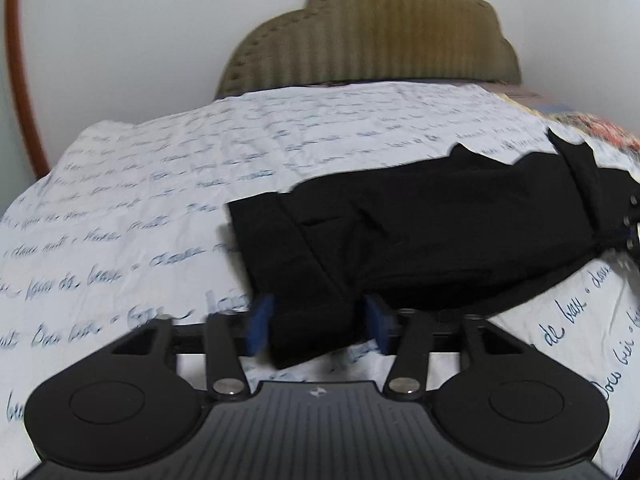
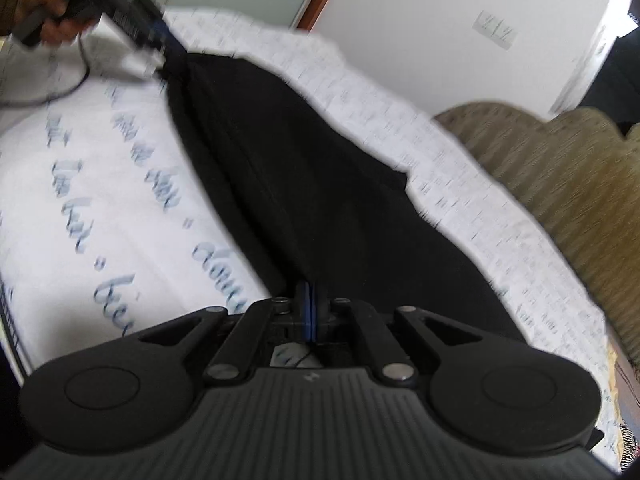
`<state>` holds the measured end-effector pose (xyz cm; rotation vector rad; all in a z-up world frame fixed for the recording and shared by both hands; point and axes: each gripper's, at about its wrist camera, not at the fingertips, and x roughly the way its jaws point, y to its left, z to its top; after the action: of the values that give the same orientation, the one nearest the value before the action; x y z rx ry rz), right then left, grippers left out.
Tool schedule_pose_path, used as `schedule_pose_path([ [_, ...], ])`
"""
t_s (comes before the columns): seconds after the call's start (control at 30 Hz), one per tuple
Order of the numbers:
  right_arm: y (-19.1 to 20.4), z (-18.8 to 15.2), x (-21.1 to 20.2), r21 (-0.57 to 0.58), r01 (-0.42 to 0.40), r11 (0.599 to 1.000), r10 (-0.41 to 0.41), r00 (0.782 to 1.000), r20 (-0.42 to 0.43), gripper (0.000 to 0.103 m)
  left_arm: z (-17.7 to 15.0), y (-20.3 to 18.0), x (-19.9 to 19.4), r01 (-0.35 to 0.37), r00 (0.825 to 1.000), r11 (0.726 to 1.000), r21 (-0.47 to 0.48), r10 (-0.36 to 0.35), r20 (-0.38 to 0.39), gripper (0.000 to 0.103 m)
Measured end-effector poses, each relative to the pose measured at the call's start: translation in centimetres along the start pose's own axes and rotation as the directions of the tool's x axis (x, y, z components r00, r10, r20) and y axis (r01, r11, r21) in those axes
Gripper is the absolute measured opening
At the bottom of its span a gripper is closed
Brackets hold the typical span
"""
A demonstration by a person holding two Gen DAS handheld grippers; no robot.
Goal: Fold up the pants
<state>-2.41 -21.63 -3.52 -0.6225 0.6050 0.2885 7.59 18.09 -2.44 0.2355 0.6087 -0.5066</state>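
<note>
Black pants (image 1: pixel 420 232) lie across a white bedsheet with blue script (image 1: pixel 160 184). My left gripper (image 1: pixel 316 324) has its blue pads wide apart, with one end of the pants lying between them. My right gripper (image 2: pixel 311 312) is shut on the other end of the pants (image 2: pixel 304 184), its blue pads pressed together on the fabric. In the right wrist view my left gripper (image 2: pixel 168 46) shows at the pants' far end, held by a hand (image 2: pixel 52 12). In the left wrist view my right gripper (image 1: pixel 630 220) shows at the far right edge.
A quilted olive headboard (image 1: pixel 372 36) stands behind the bed against a white wall (image 1: pixel 140 52). It also shows in the right wrist view (image 2: pixel 568 168). A patterned orange cloth (image 1: pixel 600 128) lies at the bed's right edge. A black cable (image 2: pixel 76 80) trails over the sheet.
</note>
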Motion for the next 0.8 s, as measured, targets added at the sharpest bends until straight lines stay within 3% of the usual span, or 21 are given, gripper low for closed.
schedule_pose_path([
  [0.1,0.5,-0.1,0.2,-0.027,0.010,1.000,-0.010,1.000,-0.019,0.004,-0.1,0.4,-1.2,-0.084,0.996,0.996,0.014,0.084,0.003,0.064],
  [0.2,-0.4,1.1,-1.5,0.043,-0.032,0.999,0.030,0.999,0.038,0.006,0.4,1.5,-2.4,-0.124,0.992,0.992,-0.020,0.124,0.019,0.064],
  [0.33,-1.3,3.7,-3.1,0.147,-0.127,0.981,0.097,0.977,0.192,0.015,2.4,2.0,-2.9,-0.087,0.993,0.990,-0.114,0.096,0.075,0.064],
  [0.4,-1.2,5.1,-1.8,0.172,-0.123,0.977,0.086,0.974,0.212,0.015,3.7,0.8,-2.2,-0.048,0.994,0.992,-0.119,0.059,0.091,0.065],
  [0.47,-0.7,6.2,0.6,0.189,-0.092,0.978,0.056,0.981,0.186,0.015,4.5,-1.1,-0.8,-0.067,0.996,0.995,-0.069,0.071,0.058,0.066],
  [0.53,-0.3,6.4,3.4,0.221,-0.104,0.970,0.074,0.987,0.140,0.015,4.3,-3.3,1.1,-0.111,0.994,0.993,0.049,0.112,-0.017,0.066],
  [0.6,0.5,6.0,5.7,0.221,-0.118,0.968,0.119,0.993,0.011,0.015,3.4,-5.0,2.1,-0.159,0.983,0.973,0.164,0.171,-0.063,0.066],
  [0.7,1.3,5.3,4.0,0.155,-0.103,0.983,0.102,0.995,0.012,0.015,3.5,-7.3,1.1,-0.180,0.983,0.957,0.228,0.184,0.001,0.066],
  [0.77,-0.1,4.7,2.9,0.250,-0.115,0.961,0.100,0.993,0.069,0.028,4.8,-9.1,0.7,-0.129,0.992,0.970,0.205,0.124,0.036,0.066],
  [0.8,-0.9,4.2,2.8,0.300,-0.114,0.947,0.091,0.992,0.089,0.041,5.5,-10.3,0.9,-0.092,0.996,0.974,0.208,0.085,0.042,0.066],
])
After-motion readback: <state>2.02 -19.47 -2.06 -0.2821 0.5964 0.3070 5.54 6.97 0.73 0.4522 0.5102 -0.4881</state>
